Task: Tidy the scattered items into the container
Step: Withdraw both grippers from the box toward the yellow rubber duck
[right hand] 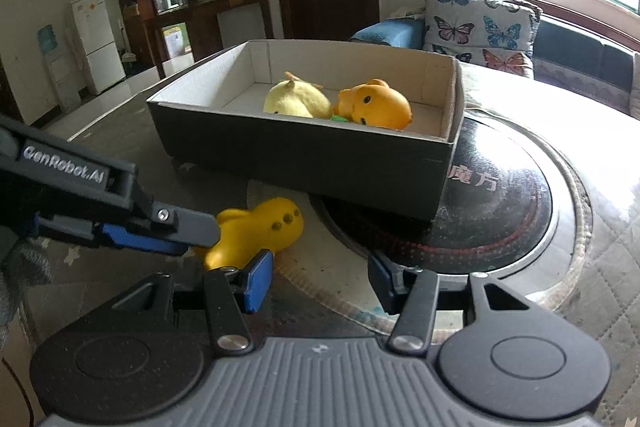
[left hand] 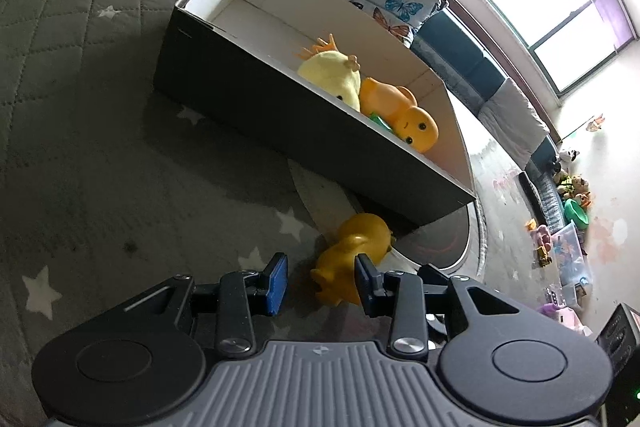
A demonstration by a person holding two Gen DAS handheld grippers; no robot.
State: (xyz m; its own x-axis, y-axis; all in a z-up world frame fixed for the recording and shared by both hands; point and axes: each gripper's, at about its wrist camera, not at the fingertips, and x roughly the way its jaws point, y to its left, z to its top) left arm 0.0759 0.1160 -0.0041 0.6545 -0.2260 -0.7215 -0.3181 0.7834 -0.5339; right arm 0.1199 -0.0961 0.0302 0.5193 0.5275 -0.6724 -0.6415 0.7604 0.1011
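Two toys, a pale yellow plush chick (right hand: 294,99) and an orange rubber toy (right hand: 376,105), already lie in my cardboard box (right hand: 304,155). One yellow rubber duck (right hand: 256,233) remains outside, near the box's front wall. My left tongs (left hand: 322,281) straddle it, spread; my right tongs (right hand: 320,281) hover empty, spread.

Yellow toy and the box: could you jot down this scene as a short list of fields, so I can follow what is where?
container: dark cardboard box, open top
inside box: pale yellow plush, orange toy, a green item mostly hidden
still outside: yellow rubber toy lying in front of the box
left gripper: open, around the yellow rubber toy, not clearly pressing it
right gripper: open, holding nothing
surface: grey quilted star cover
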